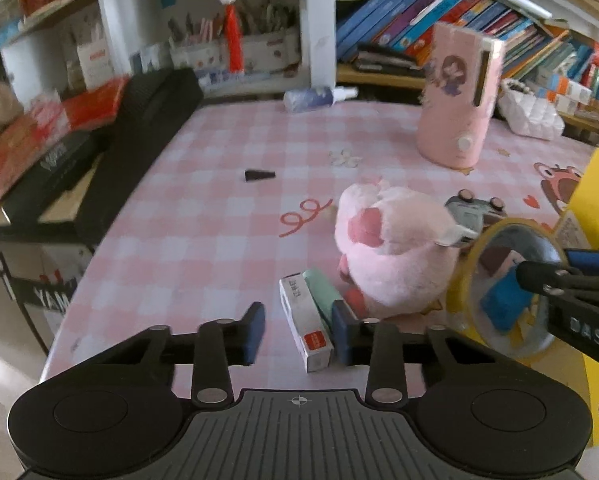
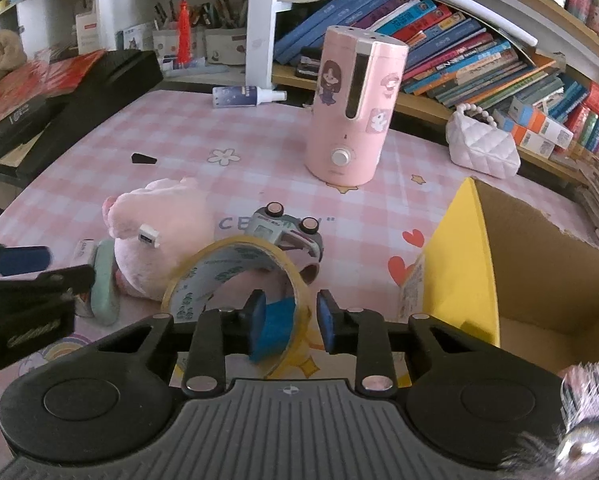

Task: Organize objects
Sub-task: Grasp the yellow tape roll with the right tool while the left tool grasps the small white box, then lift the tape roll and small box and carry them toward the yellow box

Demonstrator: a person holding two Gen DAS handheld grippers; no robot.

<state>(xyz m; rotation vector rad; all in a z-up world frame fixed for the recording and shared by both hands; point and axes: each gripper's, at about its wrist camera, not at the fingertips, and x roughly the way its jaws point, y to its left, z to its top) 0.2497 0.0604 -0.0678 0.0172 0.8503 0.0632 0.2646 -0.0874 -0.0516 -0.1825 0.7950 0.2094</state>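
**A:** 2 tools are in play. Your right tool (image 2: pixel 290 322) has its left finger inside the tape roll (image 2: pixel 235 280) and its right finger outside the rim, jaws spread with a gap at the outer pad, so nothing is gripped yet.

**B:** And the left tool (image 1: pixel 298 332)?

**A:** Wide open, low over the counter (image 1: pixel 203 220), holding nothing. The white box (image 1: pixel 305 332) lies between its fingers, with the green case (image 1: pixel 319 292) touching it beside the right finger.

**B:** So which step is this?

**A:** I judge you're about to grasp the tape. Close on the rim, then lift it toward the yellow carton (image 2: pixel 519 272) just to your right.

**B:** What's beyond?

**A:** 1 pink plush (image 2: pixel 163 236) beside the tape, a toy car (image 2: pixel 287 228) behind it, then the pink cylinder (image 2: pixel 351 108) farther back.
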